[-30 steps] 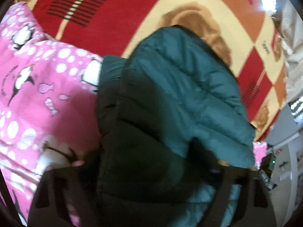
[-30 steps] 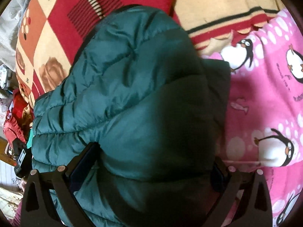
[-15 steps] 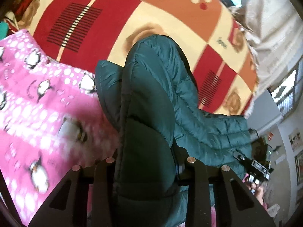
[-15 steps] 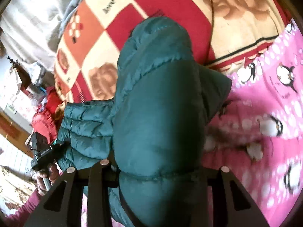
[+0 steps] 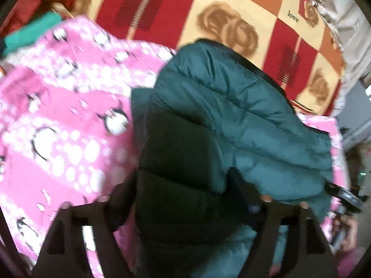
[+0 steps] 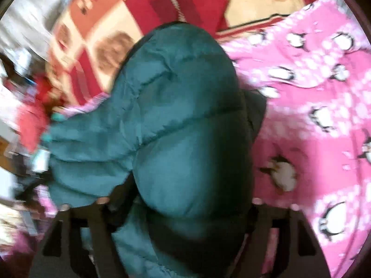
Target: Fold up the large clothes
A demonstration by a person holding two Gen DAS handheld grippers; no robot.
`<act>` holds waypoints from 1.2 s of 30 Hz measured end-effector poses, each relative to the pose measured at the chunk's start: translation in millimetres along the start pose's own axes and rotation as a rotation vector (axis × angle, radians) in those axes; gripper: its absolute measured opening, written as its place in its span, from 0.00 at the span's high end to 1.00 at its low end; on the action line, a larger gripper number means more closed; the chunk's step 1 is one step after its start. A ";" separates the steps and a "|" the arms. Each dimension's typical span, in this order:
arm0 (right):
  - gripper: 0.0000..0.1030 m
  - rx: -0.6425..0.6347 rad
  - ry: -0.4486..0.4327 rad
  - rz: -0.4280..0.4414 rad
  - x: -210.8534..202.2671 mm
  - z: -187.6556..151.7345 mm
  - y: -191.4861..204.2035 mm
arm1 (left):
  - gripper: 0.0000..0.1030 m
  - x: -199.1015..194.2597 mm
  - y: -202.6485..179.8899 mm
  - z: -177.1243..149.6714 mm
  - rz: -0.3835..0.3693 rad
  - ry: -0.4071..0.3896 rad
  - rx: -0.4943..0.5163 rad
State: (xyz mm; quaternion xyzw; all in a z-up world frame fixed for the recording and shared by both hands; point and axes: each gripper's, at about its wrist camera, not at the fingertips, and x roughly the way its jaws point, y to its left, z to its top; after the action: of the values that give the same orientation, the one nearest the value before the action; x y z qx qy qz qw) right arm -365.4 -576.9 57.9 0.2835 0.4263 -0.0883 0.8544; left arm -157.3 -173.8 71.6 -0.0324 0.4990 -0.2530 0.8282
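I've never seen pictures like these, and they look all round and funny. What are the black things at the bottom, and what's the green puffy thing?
No robot: a person holds a two-fingered claw in each hand. Each claw carries a wide-angle camera looking along its black fingers, so the pictures bulge. One picture is from the left claw, one from the right claw. The green thing is a puffy jacket lying on a pink blanket with penguins, a checked blanket behind. Both claws have just been opening, a jacket fold between the fingers of each.
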 end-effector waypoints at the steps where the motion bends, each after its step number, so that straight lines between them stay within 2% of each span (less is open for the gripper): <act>1: 0.18 0.004 -0.014 -0.008 0.2 -2.0 0.6 | 0.51 -4.0 -2.5 -2.4 0.034 -0.030 0.010; 3: 0.18 0.021 -0.036 -0.034 -8.1 -5.0 2.0 | 0.52 -17.7 -13.3 -4.3 0.096 -0.064 0.022; 7: 0.17 -0.026 -0.120 -0.175 -46.5 -9.8 20.3 | 0.52 -48.6 -26.6 -8.2 0.152 -0.159 0.049; 9: 0.17 -0.042 -0.165 -0.209 -64.9 -14.3 28.9 | 0.52 -63.3 -37.2 -13.2 0.192 -0.210 0.075; 15: 0.10 -0.061 -0.269 -0.175 -96.5 -22.9 74.1 | 0.52 -67.5 -67.4 -27.6 0.243 -0.260 0.149; 22: 0.10 -0.104 -0.305 -0.144 -80.2 -41.0 133.3 | 0.52 -58.5 -91.8 -50.4 0.215 -0.242 0.160; 36: 0.09 -0.071 -0.257 -0.150 -47.2 -68.5 147.5 | 0.52 -54.0 -109.7 -67.7 0.234 -0.259 0.170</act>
State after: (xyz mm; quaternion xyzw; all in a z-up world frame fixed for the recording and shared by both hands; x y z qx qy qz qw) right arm -383.3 -421.3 122.5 0.2069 0.3361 -0.1724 0.9025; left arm -277.0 -231.4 115.2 0.0637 0.3653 -0.1898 0.9091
